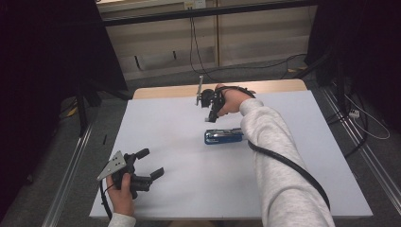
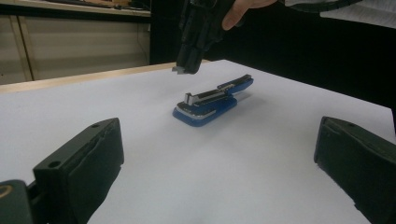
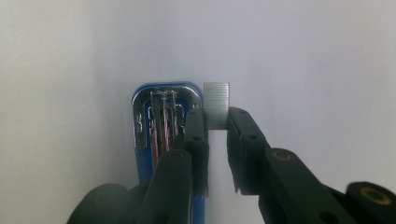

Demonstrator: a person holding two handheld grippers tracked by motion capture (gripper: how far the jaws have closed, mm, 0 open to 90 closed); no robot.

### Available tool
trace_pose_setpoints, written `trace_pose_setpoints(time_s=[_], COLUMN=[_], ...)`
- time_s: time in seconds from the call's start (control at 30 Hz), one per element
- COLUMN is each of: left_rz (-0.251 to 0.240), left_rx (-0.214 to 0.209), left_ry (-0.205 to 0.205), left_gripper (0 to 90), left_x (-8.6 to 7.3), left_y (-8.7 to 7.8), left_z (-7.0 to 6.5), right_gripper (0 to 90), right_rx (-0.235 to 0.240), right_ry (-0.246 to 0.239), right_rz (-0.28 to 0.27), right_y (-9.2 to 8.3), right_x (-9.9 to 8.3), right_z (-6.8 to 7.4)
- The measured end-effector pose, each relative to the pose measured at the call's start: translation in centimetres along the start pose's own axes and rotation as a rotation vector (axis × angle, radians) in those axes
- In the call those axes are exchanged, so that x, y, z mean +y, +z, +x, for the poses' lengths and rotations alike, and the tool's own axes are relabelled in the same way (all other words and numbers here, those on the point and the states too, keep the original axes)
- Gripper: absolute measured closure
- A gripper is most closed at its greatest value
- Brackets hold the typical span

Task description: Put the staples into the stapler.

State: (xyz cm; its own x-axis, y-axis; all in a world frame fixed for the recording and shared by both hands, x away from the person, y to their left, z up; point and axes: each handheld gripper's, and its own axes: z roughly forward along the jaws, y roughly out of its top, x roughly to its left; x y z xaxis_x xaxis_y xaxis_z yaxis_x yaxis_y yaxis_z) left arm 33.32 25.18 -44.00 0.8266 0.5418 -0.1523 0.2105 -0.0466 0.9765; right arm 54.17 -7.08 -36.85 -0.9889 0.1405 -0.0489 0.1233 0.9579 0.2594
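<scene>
1. Left hand-held gripper (image 1: pixel 150 163): sat low at the near left of the bench (image 1: pixel 165 198), held by the person's left hand (image 1: pixel 122 193). Its jaws stood wide apart with nothing between them; in the left gripper view the two black pads (image 2: pixel 100 151) framed bare white surface.
2. Bench: white top, with a wooden edge showing at the far side.
3. Blue stapler (image 1: pixel 223 136): lay flat on the bench near its middle, well apart from the left hand-held gripper. It was opened out, the metal staple channel (image 3: pixel 161 119) exposed along its top.
4. Right hand-held gripper (image 1: pixel 211 115): held above the far end of the blue stapler, jaws pointing down, the grey-sleeved right arm (image 1: pixel 274 156) reaching across. Its jaws stood nearly together, pinching a strip of staples (image 3: pixel 217 105) that stuck out past the tips, just beside the stapler's open channel in the right gripper view.
5. Floor beyond the bench: grey, crossed by black cables (image 1: pixel 196 52).
</scene>
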Motion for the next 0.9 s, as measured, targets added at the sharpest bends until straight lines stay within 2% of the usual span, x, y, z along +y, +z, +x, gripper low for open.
trace_pose_setpoints(time_s=[0.07, 0.1, 0.23, 0.27, 0.5, 0.9], left_rz=[0.003, -0.001, 0.004, 0.008, 0.017, 0.021], left_rx=[0.007, 0.003, 0.003, 0.001, 0.002, 0.012], left_ry=[0.006, -0.003, -0.006, 0.008, 0.003, 0.018], left_gripper=[1.5, 1.5, 1.5, 1.5, 1.5, 1.6], left_x=[0.0, 0.0, 0.0, 0.0, -0.1, 0.0], left_y=[-0.1, -0.1, -0.1, -0.1, -0.1, -0.1], left_z=[0.0, -0.1, 0.0, 0.0, 0.0, 0.0], right_gripper=[78.7, 78.7, 78.7, 78.7, 78.7, 78.7], right_rx=[0.004, 0.002, 0.002, 0.003, 0.006, 0.016], right_ry=[0.009, 0.011, 0.005, 0.003, 0.003, 0.003], right_rz=[-0.001, -0.004, 0.002, 0.001, 0.002, -0.008], right_y=[0.0, 0.1, 0.2, 0.2, 0.0, -0.5], right_x=[-0.1, -0.1, 0.0, 0.0, 0.1, 0.5], right_z=[0.0, 0.0, 0.0, 0.0, 0.2, 1.1])
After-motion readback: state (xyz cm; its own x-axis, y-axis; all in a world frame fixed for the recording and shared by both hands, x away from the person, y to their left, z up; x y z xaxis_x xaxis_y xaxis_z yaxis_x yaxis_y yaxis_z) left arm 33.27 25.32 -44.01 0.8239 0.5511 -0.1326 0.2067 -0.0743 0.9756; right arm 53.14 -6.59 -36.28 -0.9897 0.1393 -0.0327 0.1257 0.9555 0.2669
